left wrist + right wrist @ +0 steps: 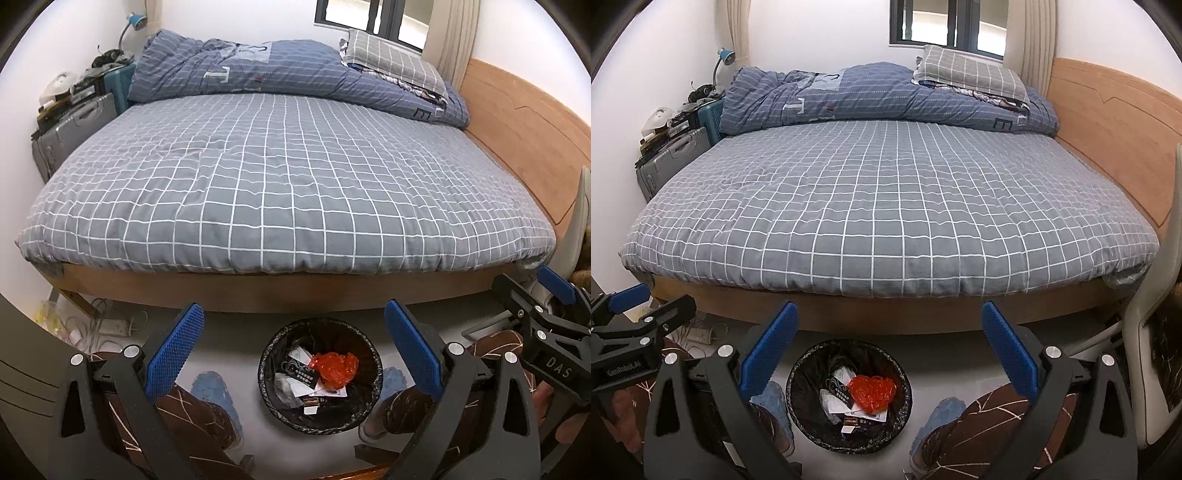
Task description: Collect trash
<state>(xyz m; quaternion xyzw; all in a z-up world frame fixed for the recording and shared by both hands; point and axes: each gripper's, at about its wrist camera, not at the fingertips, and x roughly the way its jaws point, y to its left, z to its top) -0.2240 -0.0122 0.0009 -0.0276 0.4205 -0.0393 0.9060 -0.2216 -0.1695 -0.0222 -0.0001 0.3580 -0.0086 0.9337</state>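
Both grippers, left gripper [293,343] and right gripper [890,343], spread wide, empty; trash bin [798,398] holds red wrapper [873,392], bed [886,206] looks bare, pretty much finished.

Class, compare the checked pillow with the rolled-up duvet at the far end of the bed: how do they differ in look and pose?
The pillow is grey with a white grid; the duvet is darker blue with fine pale stripes and letter patches. The pillow is smaller and lies fairly flat; the duvet is a long bunched heap across the bed. The pillow rests on top of the duvet's right end. Both are soft bedding under the window.
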